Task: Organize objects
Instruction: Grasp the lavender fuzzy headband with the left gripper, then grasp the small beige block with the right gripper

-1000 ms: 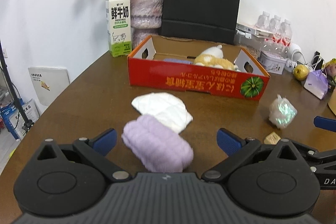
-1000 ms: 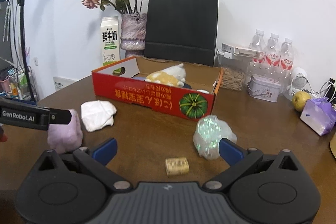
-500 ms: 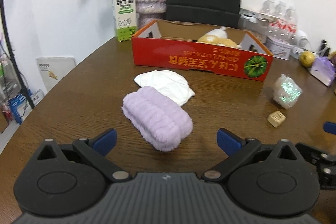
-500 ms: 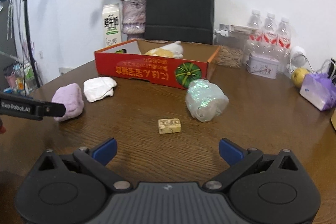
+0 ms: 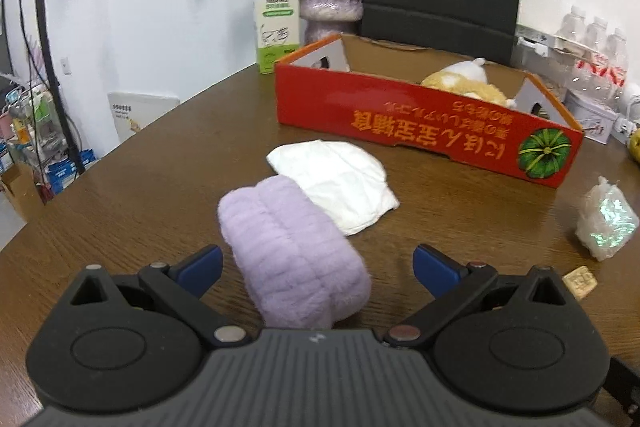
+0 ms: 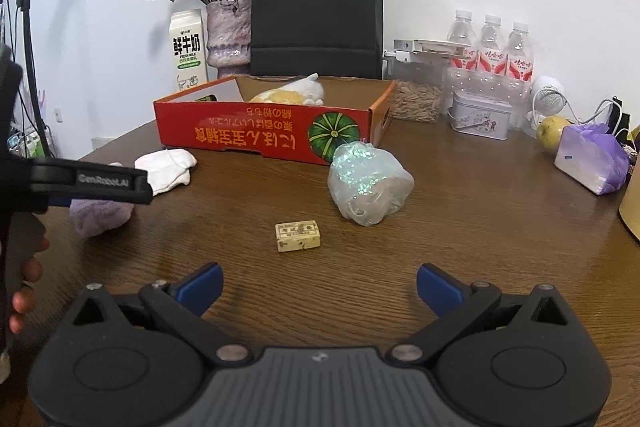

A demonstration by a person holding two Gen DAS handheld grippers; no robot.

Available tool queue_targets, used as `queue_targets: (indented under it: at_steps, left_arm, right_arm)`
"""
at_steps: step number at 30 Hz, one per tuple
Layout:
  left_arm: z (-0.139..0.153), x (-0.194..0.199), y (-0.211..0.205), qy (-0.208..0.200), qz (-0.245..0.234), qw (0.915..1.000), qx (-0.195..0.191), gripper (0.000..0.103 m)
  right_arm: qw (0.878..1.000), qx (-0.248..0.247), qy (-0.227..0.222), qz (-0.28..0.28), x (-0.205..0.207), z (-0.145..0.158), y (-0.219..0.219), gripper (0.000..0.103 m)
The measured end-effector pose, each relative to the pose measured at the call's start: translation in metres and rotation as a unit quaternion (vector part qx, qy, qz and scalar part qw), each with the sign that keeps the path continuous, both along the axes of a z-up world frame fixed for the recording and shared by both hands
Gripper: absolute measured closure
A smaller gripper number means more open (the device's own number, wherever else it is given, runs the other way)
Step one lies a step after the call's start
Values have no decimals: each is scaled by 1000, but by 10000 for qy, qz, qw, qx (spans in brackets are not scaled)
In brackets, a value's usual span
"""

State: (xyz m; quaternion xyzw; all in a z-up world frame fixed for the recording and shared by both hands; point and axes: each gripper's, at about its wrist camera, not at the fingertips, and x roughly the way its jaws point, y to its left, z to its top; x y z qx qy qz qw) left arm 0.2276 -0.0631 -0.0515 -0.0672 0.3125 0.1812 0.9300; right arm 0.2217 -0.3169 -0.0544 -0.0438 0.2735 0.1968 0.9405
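Observation:
A fluffy purple roll (image 5: 292,255) lies on the brown table between the open fingers of my left gripper (image 5: 316,267); it also shows in the right wrist view (image 6: 100,217). A white folded cloth (image 5: 340,183) lies just beyond it. A red cardboard box (image 5: 424,123) holds a yellow and white plush toy (image 5: 464,85). My right gripper (image 6: 320,287) is open and empty, short of a small tan block (image 6: 298,235) and a shiny plastic bag (image 6: 368,183).
A milk carton (image 5: 276,7), a vase of dried roses (image 6: 228,31) and a black paper bag (image 6: 316,11) stand behind the box. Water bottles (image 6: 492,47), a tin (image 6: 480,115), a yellow fruit (image 6: 552,133) and a purple bag (image 6: 592,159) sit at the right.
My left gripper has come forward around the purple roll and swung a little left. My right gripper has drawn back and settled lower; the block and bag stayed put.

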Motion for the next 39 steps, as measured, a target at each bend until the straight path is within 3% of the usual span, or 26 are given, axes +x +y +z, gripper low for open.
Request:
queue_targets:
  at_steps: [4,6,8,16,25,34,39]
  left_arm:
    - [1,-4,9,-99,-52,9999,-116,1]
    - [1,-4,10,-72,-217,9997,-70,12]
    - [0,-3,15,7,-337,9992,-196,33]
    - [0,-13,37,-76,-726,9965,-410,54]
    - [3,-29,56,-217,-1680,9853,-200,57]
    - [2,-32,69,-247,-1778,9831,-369,57]
    - [1,-34,73,-271,-1791,9821,-508,56]
  right_arm:
    - [10000,11,11,-7,0,0,0,0]
    - [10000,11,25,-17,1,0,0,0]
    - [10000,10,44,-29,2,0,0,0]
    - [9998,-42,62,-182,3,-1,0,0]
    - [9989,-185,195,-371,8,-5,0,0]
    - [9986,-283,394,-197,28,-10,21,1]
    - [9983,-328,480,-6,45,-11,37,15]
